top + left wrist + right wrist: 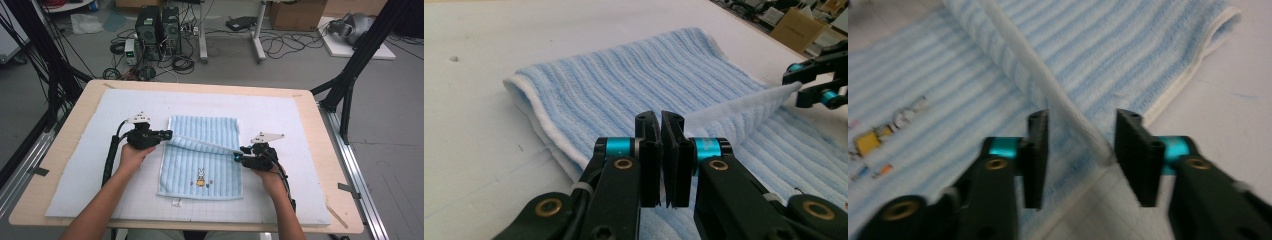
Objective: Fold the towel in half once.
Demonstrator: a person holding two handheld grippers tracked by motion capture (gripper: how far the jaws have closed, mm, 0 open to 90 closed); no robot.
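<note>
A light blue striped towel with a small embroidered figure lies on the white mat; its far part is folded toward me, and the folded edge is stretched between both grippers. My left gripper is at the towel's left side, its jaws shut on the white edge of the towel. At the right side is my right gripper; its jaws stand apart with the towel's white corner edge between them, and the pads do not press it. In the left gripper view, the right gripper is at the towel's far corner.
The white mat covers a wooden table. A small white tag lies in front of the towel. Black frame posts stand at the table's sides. Computers and cables sit on the floor beyond.
</note>
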